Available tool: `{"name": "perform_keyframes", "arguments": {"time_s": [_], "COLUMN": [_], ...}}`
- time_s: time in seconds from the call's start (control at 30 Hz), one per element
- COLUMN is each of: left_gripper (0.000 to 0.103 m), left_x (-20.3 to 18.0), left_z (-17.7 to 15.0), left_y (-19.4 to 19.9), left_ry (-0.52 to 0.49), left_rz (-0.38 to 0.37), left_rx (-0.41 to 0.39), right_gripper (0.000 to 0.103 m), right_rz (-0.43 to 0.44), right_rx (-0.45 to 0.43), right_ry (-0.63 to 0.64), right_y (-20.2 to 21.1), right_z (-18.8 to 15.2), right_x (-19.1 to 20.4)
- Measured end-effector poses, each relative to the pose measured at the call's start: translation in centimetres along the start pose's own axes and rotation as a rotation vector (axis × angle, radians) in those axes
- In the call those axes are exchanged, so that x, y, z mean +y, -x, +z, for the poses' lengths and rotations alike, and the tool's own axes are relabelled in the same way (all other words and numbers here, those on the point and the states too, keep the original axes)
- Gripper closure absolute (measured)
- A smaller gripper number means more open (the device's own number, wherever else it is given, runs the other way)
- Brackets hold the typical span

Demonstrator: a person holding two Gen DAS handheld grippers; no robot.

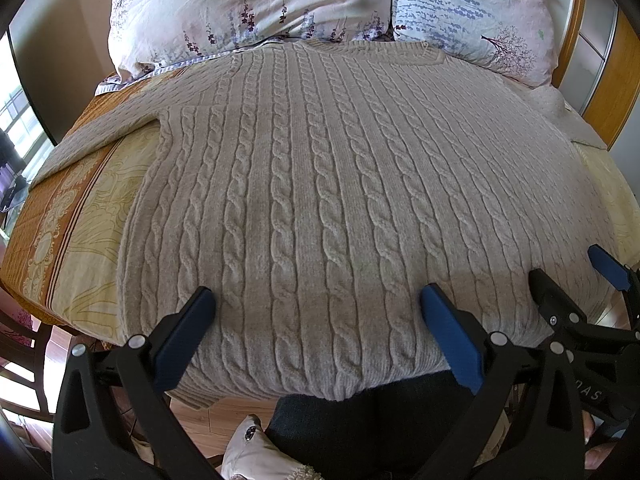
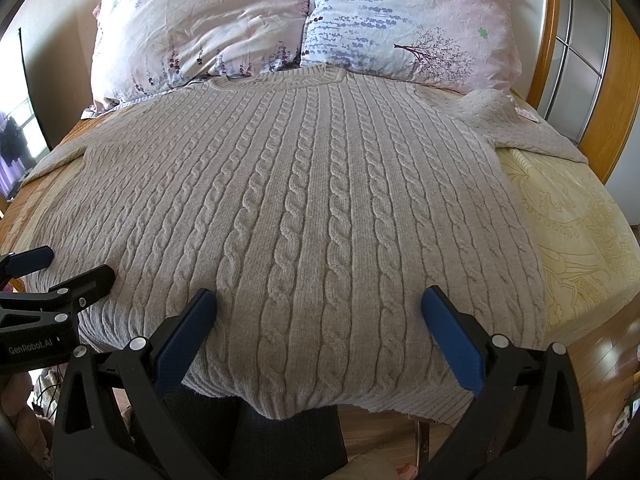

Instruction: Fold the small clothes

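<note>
A beige cable-knit sweater (image 1: 320, 184) lies flat and face up on the bed, collar toward the pillows, hem hanging slightly over the near edge; it also shows in the right wrist view (image 2: 312, 208). Its left sleeve (image 1: 92, 136) runs out to the left, its right sleeve (image 2: 532, 128) to the right. My left gripper (image 1: 318, 300) is open and empty, just above the hem. My right gripper (image 2: 318, 300) is open and empty over the hem too, and shows at the right of the left wrist view (image 1: 576, 276). The left gripper shows at the left of the right wrist view (image 2: 72, 264).
Two floral pillows (image 2: 200, 28) (image 2: 408, 20) lean at the head of the bed. A yellow and orange patterned bedspread (image 2: 580, 232) covers the bed. A wooden headboard and wardrobe (image 2: 624, 92) stand at the right. Wooden floor (image 1: 224, 412) and my dark trousers (image 1: 360, 432) lie below the bed edge.
</note>
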State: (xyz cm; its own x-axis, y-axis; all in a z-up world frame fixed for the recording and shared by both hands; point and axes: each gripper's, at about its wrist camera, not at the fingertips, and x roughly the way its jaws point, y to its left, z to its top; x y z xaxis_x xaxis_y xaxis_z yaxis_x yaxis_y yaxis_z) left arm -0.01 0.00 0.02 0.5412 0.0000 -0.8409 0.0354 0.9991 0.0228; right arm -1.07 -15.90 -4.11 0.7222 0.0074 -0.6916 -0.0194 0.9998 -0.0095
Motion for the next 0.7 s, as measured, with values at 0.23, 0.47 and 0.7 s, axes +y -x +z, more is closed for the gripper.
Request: {"name": "perform_keyframes", "arguments": {"time_s": [0.23,0.47,0.7], "left_gripper": [0.002,0.002,0.002], "left_x": [0.0,0.0,0.0], "left_z": [-0.01,-0.01,0.01], "left_y": [0.0,0.0,-0.01], "left_ry": [0.0,0.0,0.001], "left_rz": [0.0,0.0,0.0], "left_rx": [0.0,0.0,0.004], "right_gripper": [0.001,0.001,0.001], "right_rz": [0.001,0.001,0.0], "right_rx": [0.003,0.003,0.003], "right_ry": [0.002,0.001,-0.001], "right_y": [0.1,-0.1,-0.06], "right_z": [0.02,0.0,0.01], "right_x": [0.1,0.05,-0.03]}}
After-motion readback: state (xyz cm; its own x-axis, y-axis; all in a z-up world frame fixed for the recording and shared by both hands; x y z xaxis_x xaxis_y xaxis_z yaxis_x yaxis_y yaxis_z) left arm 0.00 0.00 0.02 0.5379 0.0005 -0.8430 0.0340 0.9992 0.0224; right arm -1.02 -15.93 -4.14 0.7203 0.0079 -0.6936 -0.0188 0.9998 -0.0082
